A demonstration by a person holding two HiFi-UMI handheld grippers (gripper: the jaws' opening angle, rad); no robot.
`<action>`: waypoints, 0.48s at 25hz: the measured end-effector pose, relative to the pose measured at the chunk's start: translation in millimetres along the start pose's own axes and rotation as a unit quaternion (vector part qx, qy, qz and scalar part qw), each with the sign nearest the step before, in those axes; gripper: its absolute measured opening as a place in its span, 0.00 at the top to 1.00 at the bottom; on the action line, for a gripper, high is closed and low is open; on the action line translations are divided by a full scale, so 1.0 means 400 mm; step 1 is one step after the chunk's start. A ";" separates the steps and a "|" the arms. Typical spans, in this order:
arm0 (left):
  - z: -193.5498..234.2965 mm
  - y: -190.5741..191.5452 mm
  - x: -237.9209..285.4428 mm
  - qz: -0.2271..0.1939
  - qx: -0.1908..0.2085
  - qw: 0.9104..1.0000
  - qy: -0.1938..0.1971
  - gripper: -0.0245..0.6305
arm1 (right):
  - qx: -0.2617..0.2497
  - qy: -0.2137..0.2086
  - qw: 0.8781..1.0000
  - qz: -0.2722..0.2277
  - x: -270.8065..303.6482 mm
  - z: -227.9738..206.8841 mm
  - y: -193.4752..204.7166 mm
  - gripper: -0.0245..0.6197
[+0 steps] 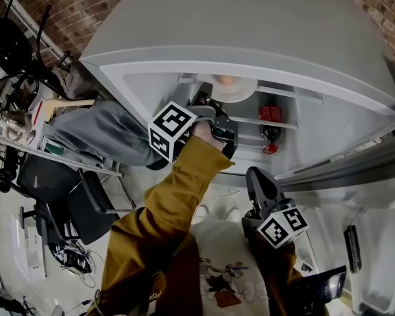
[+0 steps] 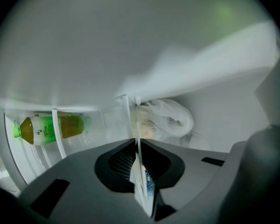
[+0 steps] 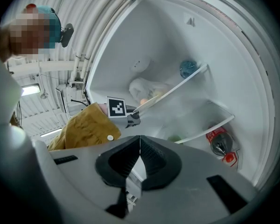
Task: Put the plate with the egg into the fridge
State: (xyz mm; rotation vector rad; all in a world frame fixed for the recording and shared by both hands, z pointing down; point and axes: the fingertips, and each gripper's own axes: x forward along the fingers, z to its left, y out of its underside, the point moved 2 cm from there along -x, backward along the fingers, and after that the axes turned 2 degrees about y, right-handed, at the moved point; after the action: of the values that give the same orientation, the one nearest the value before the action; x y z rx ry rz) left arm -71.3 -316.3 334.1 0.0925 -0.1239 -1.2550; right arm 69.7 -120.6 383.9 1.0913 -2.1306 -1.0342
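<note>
Inside the fridge (image 1: pixel 263 31): the plate (image 1: pixel 242 92) is at the level of the upper shelf (image 3: pixel 177 90), with the egg (image 1: pixel 225 81) on it; I cannot tell whether it rests on the shelf.
Left gripper (image 2: pixel 136 146): reaches level into the open compartment, jaws nearly together, pinching the plate's thin rim.
Beyond the rim: a crumpled white plastic bag (image 2: pixel 170 118) lies just beside the egg.
Right gripper (image 3: pixel 139 155): jaws pressed together with nothing between them; it is outside the fridge, facing the open interior.
Lower shelf: a cola bottle (image 1: pixel 270 127) with a red cap lies on its side.
Behind white rails: a green-labelled drink bottle (image 2: pixel 46 129) lies on its side.
Arm: a mustard sleeve (image 1: pixel 164 222) leads up to the left gripper.
</note>
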 end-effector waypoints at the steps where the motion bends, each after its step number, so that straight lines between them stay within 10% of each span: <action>1: 0.000 -0.001 0.003 0.000 -0.001 1.000 0.000 0.93 | 0.000 0.000 1.000 0.000 0.001 0.000 0.000 0.95; 12: -0.006 -0.005 0.016 0.005 0.013 1.000 0.006 0.93 | 0.010 0.001 1.000 -0.002 0.006 -0.007 0.001 0.95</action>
State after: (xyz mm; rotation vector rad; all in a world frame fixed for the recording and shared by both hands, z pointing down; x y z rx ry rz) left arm -71.1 -322.9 331.8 0.1212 -0.1297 -1.2438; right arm 70.1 -123.4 386.1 1.1059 -2.1437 -1.0151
